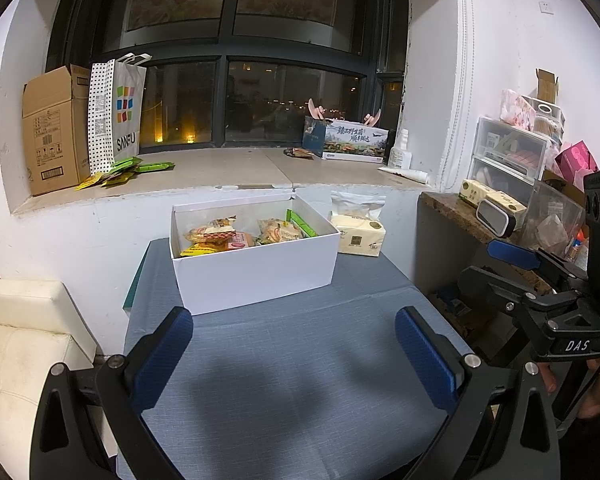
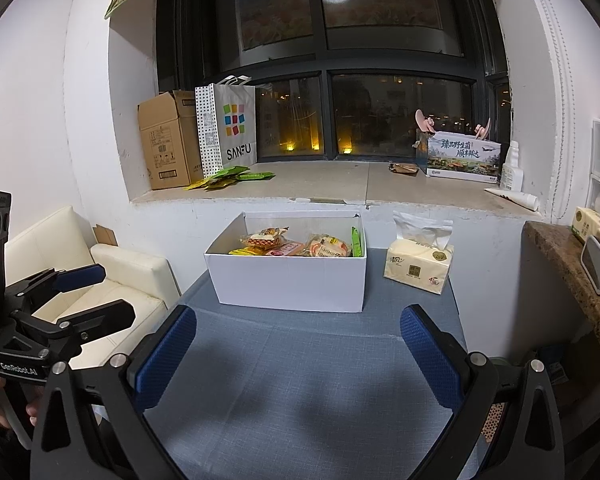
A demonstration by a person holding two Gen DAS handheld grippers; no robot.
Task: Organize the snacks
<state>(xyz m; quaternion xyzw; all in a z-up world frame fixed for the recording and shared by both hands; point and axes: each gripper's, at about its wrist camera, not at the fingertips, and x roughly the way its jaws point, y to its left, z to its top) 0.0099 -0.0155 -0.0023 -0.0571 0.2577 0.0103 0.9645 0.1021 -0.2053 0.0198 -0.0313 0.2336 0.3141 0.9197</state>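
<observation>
An open white box (image 1: 256, 276) (image 2: 288, 280) stands at the far side of the blue-clothed table (image 1: 300, 380) (image 2: 300, 380). Several wrapped snacks (image 1: 228, 236) (image 2: 292, 246) lie inside it. More green and yellow snack packets (image 1: 128, 170) (image 2: 232, 178) lie on the windowsill beside the bags, and a brown packet (image 1: 298, 153) (image 2: 404, 168) lies further right. My left gripper (image 1: 294, 320) (image 2: 104, 294) hovers over the near table, open and empty. My right gripper (image 2: 300, 316) (image 1: 496, 268) hovers beside it, also open and empty.
A tissue pack (image 1: 358, 234) (image 2: 420, 266) stands right of the box. On the sill are a cardboard box (image 1: 54, 128), a SANFU bag (image 1: 118, 112) and a printed box (image 1: 354, 140). A white sofa (image 2: 112, 280) is left; a cluttered counter (image 1: 460, 208) is right.
</observation>
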